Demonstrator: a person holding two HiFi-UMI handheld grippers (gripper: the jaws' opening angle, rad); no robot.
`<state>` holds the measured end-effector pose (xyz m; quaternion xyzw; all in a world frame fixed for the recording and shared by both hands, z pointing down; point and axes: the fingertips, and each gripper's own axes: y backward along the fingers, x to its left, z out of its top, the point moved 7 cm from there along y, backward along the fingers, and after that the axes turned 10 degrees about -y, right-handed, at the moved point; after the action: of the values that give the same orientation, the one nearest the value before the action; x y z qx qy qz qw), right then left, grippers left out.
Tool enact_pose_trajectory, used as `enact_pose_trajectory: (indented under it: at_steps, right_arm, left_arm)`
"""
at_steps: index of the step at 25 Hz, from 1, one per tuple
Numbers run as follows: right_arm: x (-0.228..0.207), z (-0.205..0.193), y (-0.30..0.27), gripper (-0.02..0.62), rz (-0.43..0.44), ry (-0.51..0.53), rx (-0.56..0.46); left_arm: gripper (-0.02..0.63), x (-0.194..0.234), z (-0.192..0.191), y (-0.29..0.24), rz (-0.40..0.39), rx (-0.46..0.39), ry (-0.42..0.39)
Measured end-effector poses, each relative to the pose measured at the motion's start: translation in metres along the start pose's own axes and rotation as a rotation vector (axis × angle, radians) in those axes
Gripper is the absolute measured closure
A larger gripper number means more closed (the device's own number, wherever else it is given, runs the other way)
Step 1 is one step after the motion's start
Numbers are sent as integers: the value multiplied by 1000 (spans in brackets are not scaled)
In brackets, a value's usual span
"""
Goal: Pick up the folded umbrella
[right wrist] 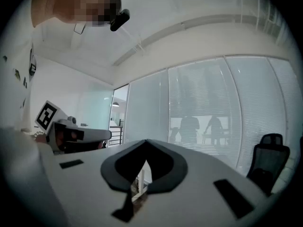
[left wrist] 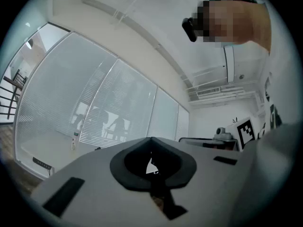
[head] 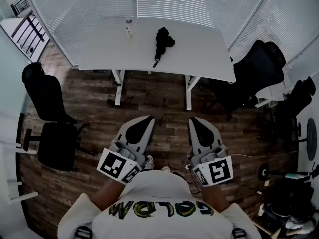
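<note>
**Both tongs closed and empty, short of the bench that carries the folded umbrella**

Head view: the black folded umbrella (head: 160,43) lies on the white bench (head: 204,56), roughly mid-width. Its bulkier end is toward the far edge and its thin end points at the near edge. A small bottle (head: 129,30) stands on the same bench to the umbrella's left, apart from it. The bench backs onto a wall of white slatted blinds (head: 84,14).

The left tongs (head: 145,121) and the right tongs (head: 194,122) are held side by side over the dark wood floor (head: 164,98), well apart from the bench, both pointing toward it. Each carries its marker cube at the rear: left (head: 118,166), right (head: 214,172).

Left gripper view: the left tongs (left wrist: 151,140) have their jaws pressed together at the tip, with nothing between them. Right gripper view: the right tongs (right wrist: 146,142) likewise meet at the tip and grasp nothing.

Black office chairs stand at either side of the room: one at the left (head: 47,103) and one beside the bench's right end (head: 256,66).
</note>
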<state>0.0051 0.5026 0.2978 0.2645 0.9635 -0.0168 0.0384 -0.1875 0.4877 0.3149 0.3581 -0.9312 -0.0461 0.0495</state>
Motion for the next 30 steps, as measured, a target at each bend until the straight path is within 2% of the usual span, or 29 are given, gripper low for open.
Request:
enact_pose_trajectory:
  at_steps: [6,14,22,30]
  right_arm:
    - [28,-14,-19,584,15,2,25]
    - [17,-15,-32,583,-13,-12,7]
    - [-17,-19,-57,583,12,-22,8]
    - [-94,-16,-93,583,5,-44,6]
  left_arm:
    - [594,19,-9,16,9,28,9]
    - [594,34,-16,8,6,39,13]
    - [594,45,-25,-35,9,49,4]
    - [594,59,-32,-116,9,57,-18]
